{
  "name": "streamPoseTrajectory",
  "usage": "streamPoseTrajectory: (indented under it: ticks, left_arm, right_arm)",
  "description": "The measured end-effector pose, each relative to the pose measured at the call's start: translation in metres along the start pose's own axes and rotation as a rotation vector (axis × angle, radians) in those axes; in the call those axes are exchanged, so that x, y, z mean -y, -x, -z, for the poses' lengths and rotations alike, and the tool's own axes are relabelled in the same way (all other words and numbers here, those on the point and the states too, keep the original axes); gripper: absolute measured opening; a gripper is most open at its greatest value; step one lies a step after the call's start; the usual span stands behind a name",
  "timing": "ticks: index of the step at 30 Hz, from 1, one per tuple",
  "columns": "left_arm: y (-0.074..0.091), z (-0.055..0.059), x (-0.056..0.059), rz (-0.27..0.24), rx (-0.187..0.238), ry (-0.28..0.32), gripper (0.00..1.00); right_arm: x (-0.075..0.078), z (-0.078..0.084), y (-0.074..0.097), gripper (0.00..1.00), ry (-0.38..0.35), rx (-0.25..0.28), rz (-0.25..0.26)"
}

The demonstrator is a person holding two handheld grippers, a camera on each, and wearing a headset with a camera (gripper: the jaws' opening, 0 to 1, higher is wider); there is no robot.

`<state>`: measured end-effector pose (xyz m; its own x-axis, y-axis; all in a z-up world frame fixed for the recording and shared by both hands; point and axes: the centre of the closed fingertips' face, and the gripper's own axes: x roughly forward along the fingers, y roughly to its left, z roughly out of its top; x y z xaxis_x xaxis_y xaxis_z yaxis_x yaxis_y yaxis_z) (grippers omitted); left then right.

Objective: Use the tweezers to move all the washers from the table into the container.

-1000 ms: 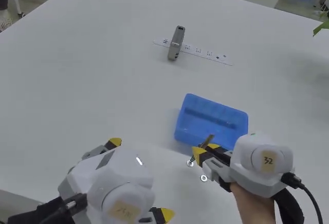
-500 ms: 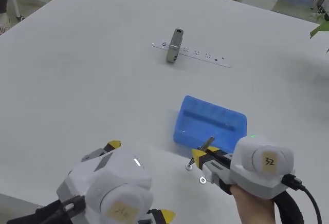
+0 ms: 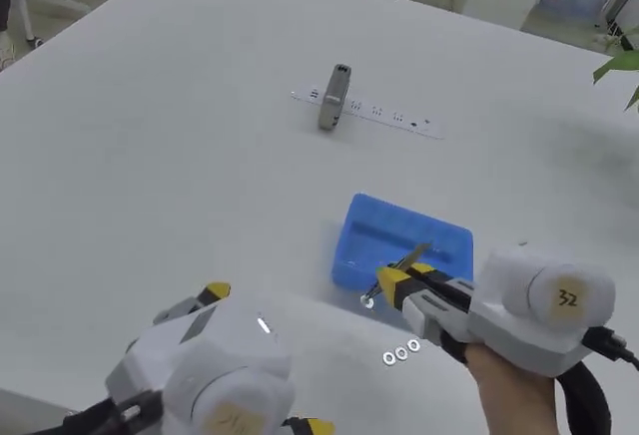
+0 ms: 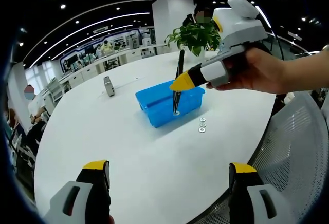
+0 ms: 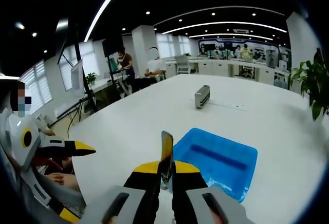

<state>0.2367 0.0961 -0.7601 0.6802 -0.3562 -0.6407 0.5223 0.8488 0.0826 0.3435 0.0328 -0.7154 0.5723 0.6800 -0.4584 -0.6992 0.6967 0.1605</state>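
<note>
One gripper, my left gripper (image 3: 260, 357), is hanging idle at the near left over the table (image 3: 150, 156). Its jaws are spread wide and holding nothing; in the left gripper view they are standing far apart with bare tabletop between them.

Moving right, the tweezers (image 3: 397, 273) are pointing down and left. Their tip is sitting just in front of the near wall of the blue container (image 3: 409, 214). One washer (image 3: 367, 302) is showing at that tip. I am judging it as pinched and on its way in, not yet over the rim, though it is too small to be sure of the pinch.

Just right of that and nearer to me, three washers (image 3: 401, 352) are lying in a tight row on the table, close to the container and not in it. Whether any washers are lying inside the container, I cannot tell from here.

My right gripper (image 3: 395, 285) is at the near right, jaws clamped tight on the tweezers' handle end; the right gripper view is showing them pressed together around it.

Progress: one washer is being carried, at least three are waiting, so most of the job is looking undone.
</note>
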Motion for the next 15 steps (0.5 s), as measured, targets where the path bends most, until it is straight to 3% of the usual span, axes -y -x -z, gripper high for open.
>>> streamPoseTrajectory:
  ticks: [8,15]
  left_arm:
    - [0.0,0.001,-0.001,-0.006,-0.006,0.002,0.99]
    - [-0.001,0.003,-0.001,-0.003,-0.015,-0.003,0.99]
  right_arm:
    - [0.018,-0.03,-0.01,0.04,-0.02,0.07,0.037]
    - [0.032,-0.013,-0.032,0.04,0.004,0.016,0.058]
